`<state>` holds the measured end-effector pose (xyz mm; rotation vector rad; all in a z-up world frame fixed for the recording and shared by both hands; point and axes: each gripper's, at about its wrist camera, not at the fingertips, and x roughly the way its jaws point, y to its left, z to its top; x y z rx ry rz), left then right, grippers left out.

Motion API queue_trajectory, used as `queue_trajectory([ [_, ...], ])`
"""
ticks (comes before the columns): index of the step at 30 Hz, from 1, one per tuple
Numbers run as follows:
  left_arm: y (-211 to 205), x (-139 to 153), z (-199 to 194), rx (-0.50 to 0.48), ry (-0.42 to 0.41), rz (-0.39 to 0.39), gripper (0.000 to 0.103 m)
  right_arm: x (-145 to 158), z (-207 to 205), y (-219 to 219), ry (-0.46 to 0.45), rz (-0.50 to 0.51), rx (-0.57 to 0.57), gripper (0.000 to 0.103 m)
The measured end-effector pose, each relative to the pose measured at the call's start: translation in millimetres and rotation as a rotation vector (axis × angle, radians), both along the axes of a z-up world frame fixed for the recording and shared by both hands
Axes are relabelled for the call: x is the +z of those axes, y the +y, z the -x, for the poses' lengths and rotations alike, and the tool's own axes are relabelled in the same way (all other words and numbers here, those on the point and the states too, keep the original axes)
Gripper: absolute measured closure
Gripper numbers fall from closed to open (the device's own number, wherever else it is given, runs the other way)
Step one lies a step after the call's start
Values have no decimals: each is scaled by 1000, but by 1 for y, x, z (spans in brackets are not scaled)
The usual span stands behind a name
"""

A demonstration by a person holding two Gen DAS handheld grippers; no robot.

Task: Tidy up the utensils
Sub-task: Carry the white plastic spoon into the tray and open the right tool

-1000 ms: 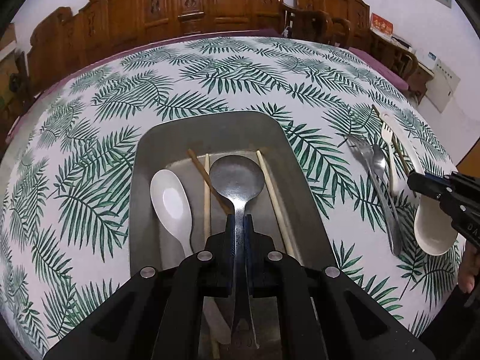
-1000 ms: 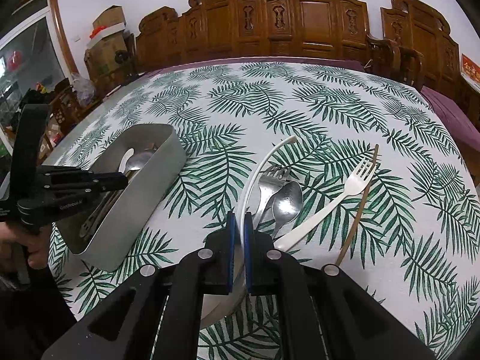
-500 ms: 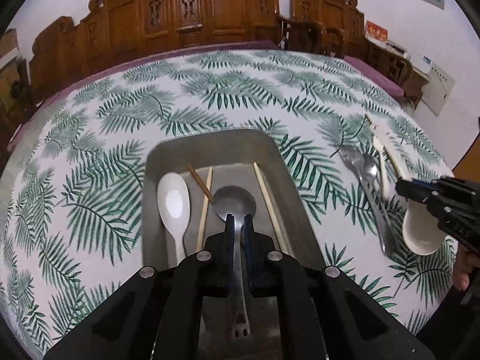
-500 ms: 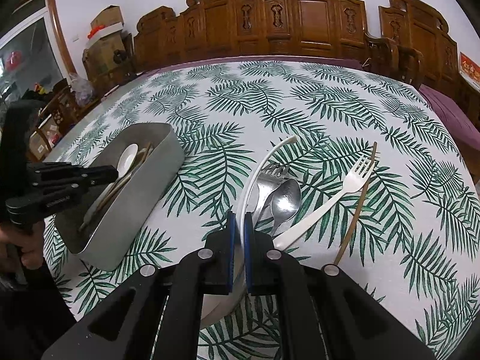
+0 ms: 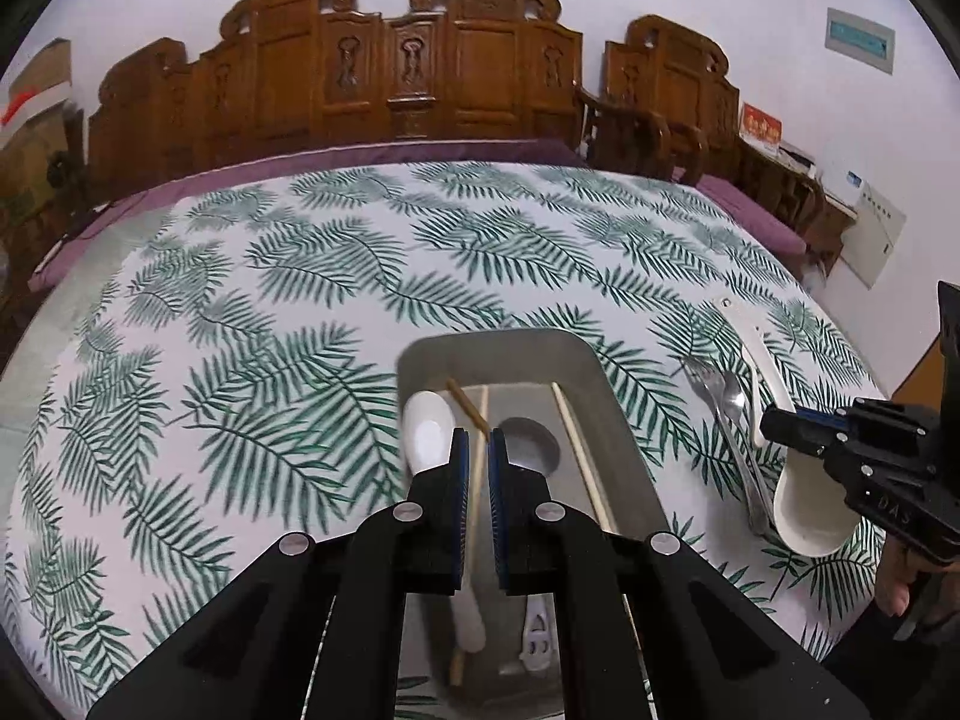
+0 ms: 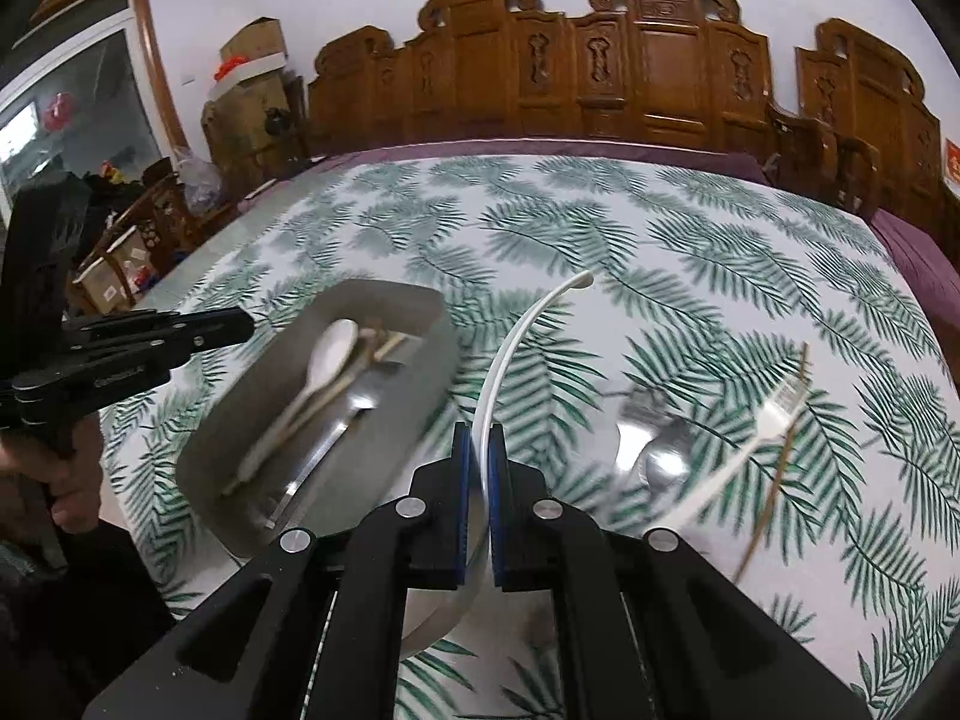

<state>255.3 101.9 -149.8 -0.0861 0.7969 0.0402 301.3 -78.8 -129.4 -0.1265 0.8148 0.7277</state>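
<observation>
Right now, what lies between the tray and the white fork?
Right wrist view: the ladle, held by the right gripper, then the metal fork and spoon.

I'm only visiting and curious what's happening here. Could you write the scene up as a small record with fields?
Surface: palm-leaf tablecloth
Container: grey tray
In tray: white spoon, metal spoon, chopsticks
Loose on cloth: metal fork, white fork, brown chopstick
left gripper: shut, empty, above the tray
right gripper: shut on the white ladle, by its handle
</observation>
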Motion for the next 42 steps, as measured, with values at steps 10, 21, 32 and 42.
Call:
queue_trajectory([
  [10, 25, 10, 10, 67, -46, -8, 48, 16, 1, 49, 19, -59, 55, 96],
  [21, 50, 21, 17, 153, -94, -4, 31, -11, 5, 104, 118, -60, 104, 96],
  [32, 48, 19, 16, 141, -88, -6, 31, -27, 12, 117, 149, -59, 129, 94],
  [42, 39, 18, 16, 118, -84, -5, 31, -13, 9, 93, 100, -64, 109, 94],
])
